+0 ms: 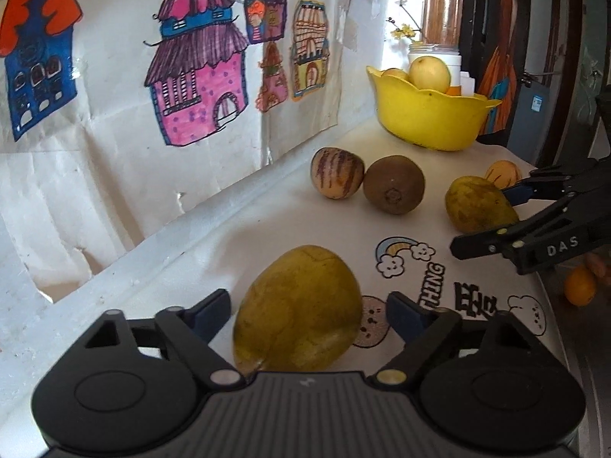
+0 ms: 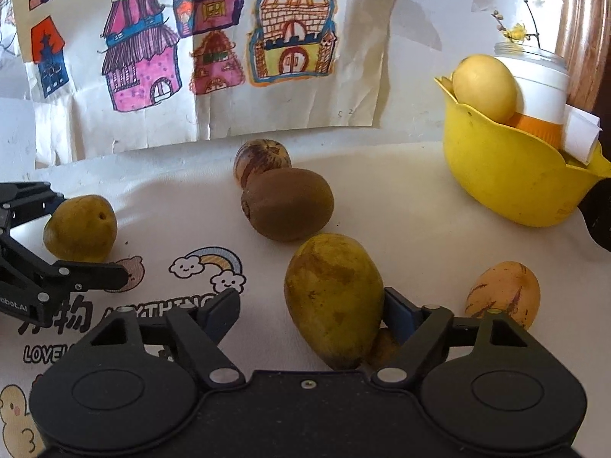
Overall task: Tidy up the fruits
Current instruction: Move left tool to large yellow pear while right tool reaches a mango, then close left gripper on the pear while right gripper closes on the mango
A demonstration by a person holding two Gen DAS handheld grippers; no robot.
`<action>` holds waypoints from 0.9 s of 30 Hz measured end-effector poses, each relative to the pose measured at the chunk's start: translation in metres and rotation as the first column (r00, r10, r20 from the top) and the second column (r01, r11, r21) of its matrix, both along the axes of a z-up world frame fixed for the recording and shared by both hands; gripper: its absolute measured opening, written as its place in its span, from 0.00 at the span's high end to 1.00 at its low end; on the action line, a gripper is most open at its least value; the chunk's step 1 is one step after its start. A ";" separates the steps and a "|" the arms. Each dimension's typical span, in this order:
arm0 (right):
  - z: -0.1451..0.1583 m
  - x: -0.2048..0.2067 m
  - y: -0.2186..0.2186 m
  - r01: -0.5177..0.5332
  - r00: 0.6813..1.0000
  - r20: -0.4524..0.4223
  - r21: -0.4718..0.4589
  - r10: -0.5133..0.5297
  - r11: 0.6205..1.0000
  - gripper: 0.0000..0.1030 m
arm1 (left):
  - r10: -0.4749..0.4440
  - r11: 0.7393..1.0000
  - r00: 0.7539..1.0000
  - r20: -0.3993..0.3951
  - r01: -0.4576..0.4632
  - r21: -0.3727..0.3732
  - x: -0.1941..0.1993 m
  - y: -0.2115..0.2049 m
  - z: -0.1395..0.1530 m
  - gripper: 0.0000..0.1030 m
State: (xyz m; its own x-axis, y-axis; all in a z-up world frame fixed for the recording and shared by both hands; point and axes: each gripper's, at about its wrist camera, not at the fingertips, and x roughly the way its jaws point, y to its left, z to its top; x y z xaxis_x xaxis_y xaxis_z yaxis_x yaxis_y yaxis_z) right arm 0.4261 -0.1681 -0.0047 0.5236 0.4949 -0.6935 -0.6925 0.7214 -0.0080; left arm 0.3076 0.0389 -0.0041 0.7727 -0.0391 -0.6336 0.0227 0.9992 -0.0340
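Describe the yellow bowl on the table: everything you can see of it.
The yellow bowl looks like glossy plastic, with a wavy, scalloped rim that runs out to a pointed lip on one side. It stands upright on the white tablecloth at the far end, near the wall, apart from the loose fruit. A pale yellow round fruit sits on top of its contents; something orange shows below it. A white jar stands right behind it. Neither gripper touches it.

Two green-yellow mangoes lie mid-table. Kiwi touches striped melon near back edge. Yellow bowl, back right corner, holds pale fruit.
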 end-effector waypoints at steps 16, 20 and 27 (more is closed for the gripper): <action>0.002 -0.006 0.001 -0.006 0.997 0.083 -0.041 0.009 0.999 0.46 | 0.042 0.999 0.999 0.023 -0.042 0.022 -0.001 -0.004 0.002 0.39; 0.003 -0.010 0.001 -0.037 0.996 0.084 -0.043 0.041 0.998 0.46 | 0.038 0.999 0.999 0.014 -0.039 0.009 -0.001 -0.006 0.002 0.40; 0.007 -0.022 0.002 -0.097 0.993 0.060 -0.036 0.099 0.995 0.47 | 0.013 1.000 1.000 -0.003 -0.013 -0.012 -0.004 -0.015 0.004 0.40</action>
State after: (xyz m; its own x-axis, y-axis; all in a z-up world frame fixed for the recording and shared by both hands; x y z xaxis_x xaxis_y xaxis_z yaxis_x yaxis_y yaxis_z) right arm 0.4041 -0.1666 0.0018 0.5157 0.5230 -0.6786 -0.7573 0.6487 -0.0756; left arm 0.3031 0.0235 -0.0001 0.7714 -0.0364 -0.6353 0.0092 0.9989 -0.0460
